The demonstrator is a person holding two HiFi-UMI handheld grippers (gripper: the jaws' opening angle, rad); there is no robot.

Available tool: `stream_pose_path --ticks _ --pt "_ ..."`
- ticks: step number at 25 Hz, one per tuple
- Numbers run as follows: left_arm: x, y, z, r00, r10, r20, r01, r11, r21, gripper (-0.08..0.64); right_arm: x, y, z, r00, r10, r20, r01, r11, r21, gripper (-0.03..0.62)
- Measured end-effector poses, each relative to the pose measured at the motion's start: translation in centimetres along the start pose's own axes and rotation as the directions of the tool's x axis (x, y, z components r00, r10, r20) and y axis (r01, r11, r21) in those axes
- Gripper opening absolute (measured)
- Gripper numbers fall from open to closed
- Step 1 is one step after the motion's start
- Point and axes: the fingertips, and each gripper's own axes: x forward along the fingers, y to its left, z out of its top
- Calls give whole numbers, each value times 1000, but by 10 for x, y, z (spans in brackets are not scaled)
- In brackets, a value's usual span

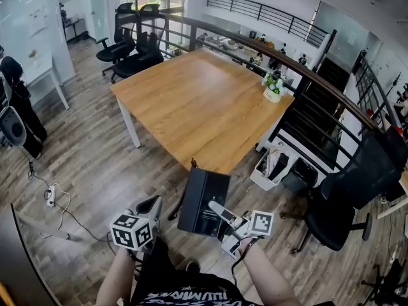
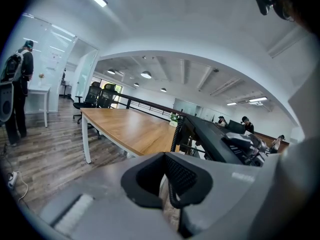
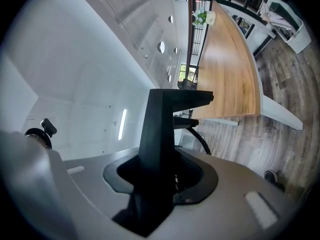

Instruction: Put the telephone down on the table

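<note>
left gripper (image 1: 148, 206) hangs low on the person's left side, jaws closed together with nothing in them, near the phone but not touching it. just right of it the telephone (image 1: 203, 203) is up in the air in front of the person, over the wood-look floor (image 1: 95, 164) and short of the near edge of the tabletop (image 1: 197, 101), so not set down yet. right gripper (image 1: 218, 210) clamps it by its right-hand edge, jaws partway apart and pressed on the body. its own view shows the black slab standing up out of the jaws, with a coiled cord (image 3: 202, 140) hanging off it. step in hand, as i read it: carry the phone forward over the tabletop and lower it. to do it well, hold the grip firm, since it's a one-edge hold and the slab may swing. go well past the table edge, level it flat before contact, and release only once it sits. watch that the cord doesn't snag the edge. the left gripper could steady the free side. plenty of bare wood to land on, well clear of the small potted plant (image 1: 273, 89) at the far right corner. materials: phone looks like matte black hard plastic, flat and boxy. cord is a springy black spiral. tabletop is smooth warm woodgrain, square, on white legs (image 1: 130, 125). gripper bodies are grey plastic with dark ribbed pads (image 2: 182, 176).
</note>
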Motion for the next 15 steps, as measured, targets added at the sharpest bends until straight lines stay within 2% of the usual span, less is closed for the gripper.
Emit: stream_pose_path --ticks 7,15 --pt "20 36 17 1000 -15 5 15 1000 -12 2 36 -12 14 1000 0 27 -1 1000 21 163" --pt "58 109 56 998 -57 -19 57 998 1 2 117 -32 44 999 -15 44 15 1000 -7 163"
